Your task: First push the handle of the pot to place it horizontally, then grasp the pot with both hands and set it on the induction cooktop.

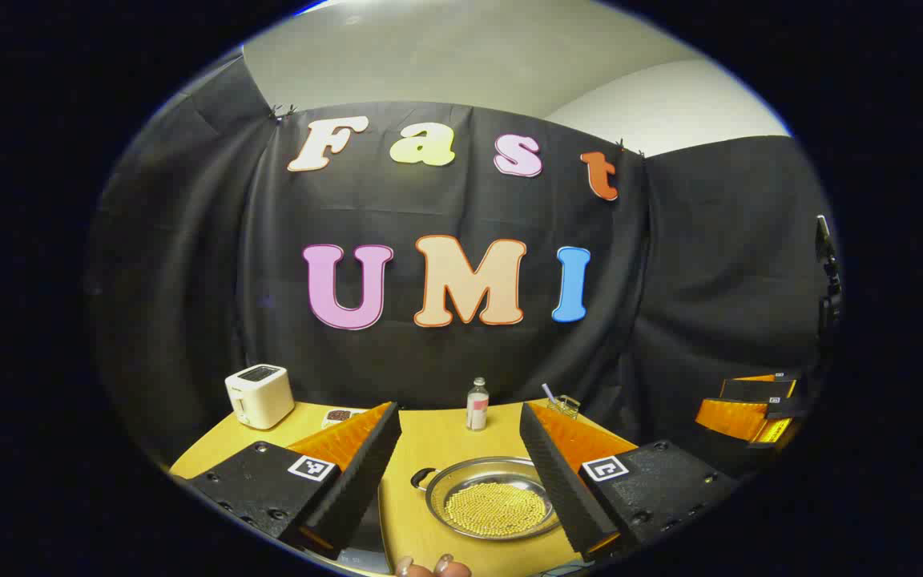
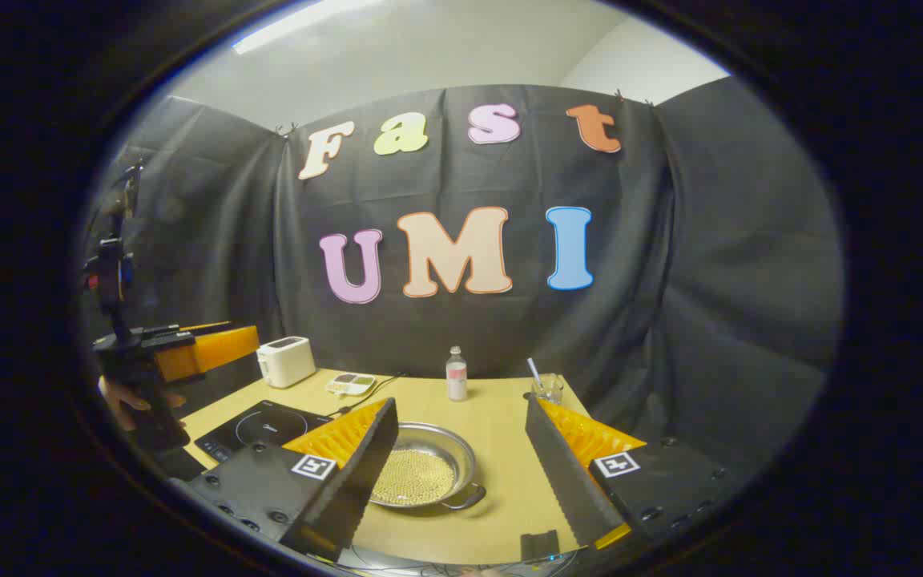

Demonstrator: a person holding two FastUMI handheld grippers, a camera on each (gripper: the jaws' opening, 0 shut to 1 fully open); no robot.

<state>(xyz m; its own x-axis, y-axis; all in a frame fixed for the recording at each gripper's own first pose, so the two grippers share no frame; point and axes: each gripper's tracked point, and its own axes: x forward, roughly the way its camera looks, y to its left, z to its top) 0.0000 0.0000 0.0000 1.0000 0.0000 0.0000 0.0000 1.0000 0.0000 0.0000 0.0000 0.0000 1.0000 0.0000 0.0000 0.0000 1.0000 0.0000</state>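
Both tongs (image 1: pixel 461 473) (image 2: pixel 461 473) hover spread above the pot (image 2: pixel 421 474).

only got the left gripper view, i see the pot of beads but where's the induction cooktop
Observer: In the right gripper view the induction cooktop lies flat on the table, just left of the pot, on the toaster side.
Operator: ok and the pot's right side, it's blocked for me
Observer: A small loop handle sticks out from the rim there, on the near right.
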